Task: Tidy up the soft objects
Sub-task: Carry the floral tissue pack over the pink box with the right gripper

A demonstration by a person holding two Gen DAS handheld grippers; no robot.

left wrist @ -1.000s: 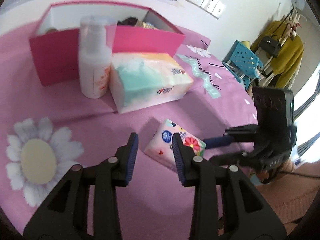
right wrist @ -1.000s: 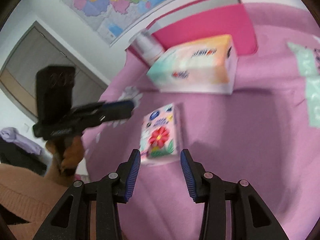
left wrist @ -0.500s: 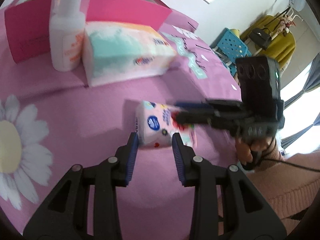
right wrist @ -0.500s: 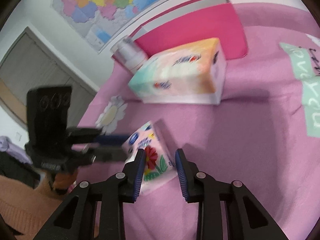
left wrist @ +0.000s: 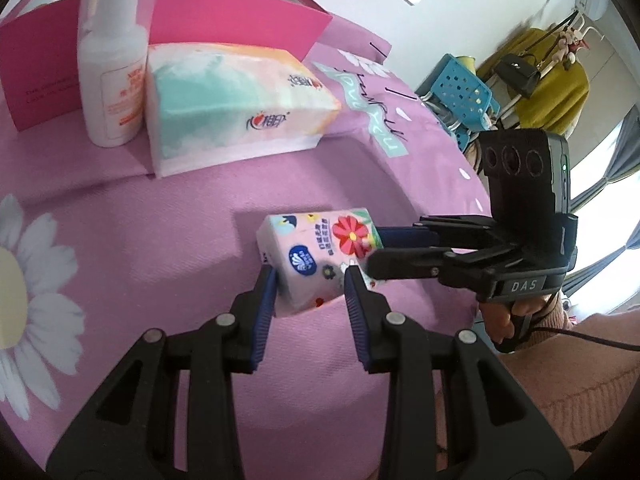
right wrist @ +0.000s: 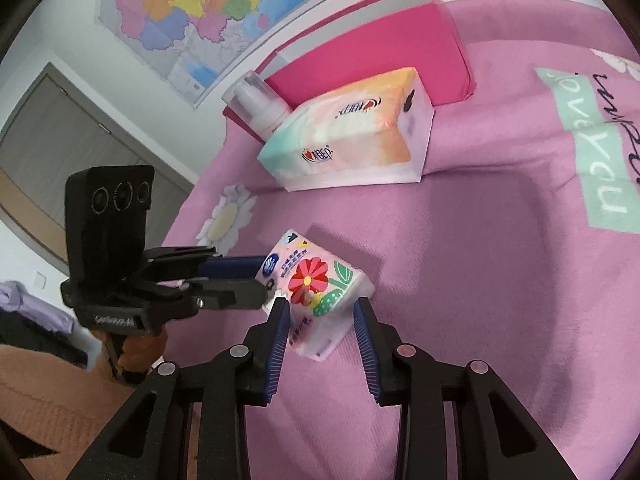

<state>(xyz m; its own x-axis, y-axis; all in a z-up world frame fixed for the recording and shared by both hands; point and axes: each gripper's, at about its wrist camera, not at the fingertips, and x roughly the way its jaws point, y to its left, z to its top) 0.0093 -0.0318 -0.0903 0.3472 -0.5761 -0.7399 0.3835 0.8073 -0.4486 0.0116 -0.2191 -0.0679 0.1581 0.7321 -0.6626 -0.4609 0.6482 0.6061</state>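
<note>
- Pink bedspread [left wrist: 168, 224] with a white daisy print and a mint strip of lettering covers the bed and carries everything; a coloured wall map [right wrist: 200, 4] hangs behind it in the right wrist view, and a blue perforated stool [left wrist: 460, 98] and a yellow garment on a rack [left wrist: 552, 72] stand off to the far right in the left wrist view.
- Far across the bed stands an open magenta box [left wrist: 224, 20], its front wall facing the cameras.
- Just in front of that box lies a large pastel tissue pack [left wrist: 236, 104], peach and mint, resting flat.
- Beside it, on its left in the left wrist view, a white pump bottle [left wrist: 112, 68] with a clear cap stands upright, touching or nearly touching the large pack.
- Left gripper [left wrist: 310, 280] reaches in from the near edge of its own view, its blue pads clamped on the near end of the small pack; from the right wrist view it comes in from the left [right wrist: 258, 280].
- Right gripper [right wrist: 320, 308] straddles the other end of the same pack, pads close on both sides; whether they press on it cannot be told.
- Small flower-printed tissue pack [left wrist: 316, 256] sits tilted in the middle of the bed, near the person and between both grippers, its red flower uppermost [right wrist: 316, 288].
</note>
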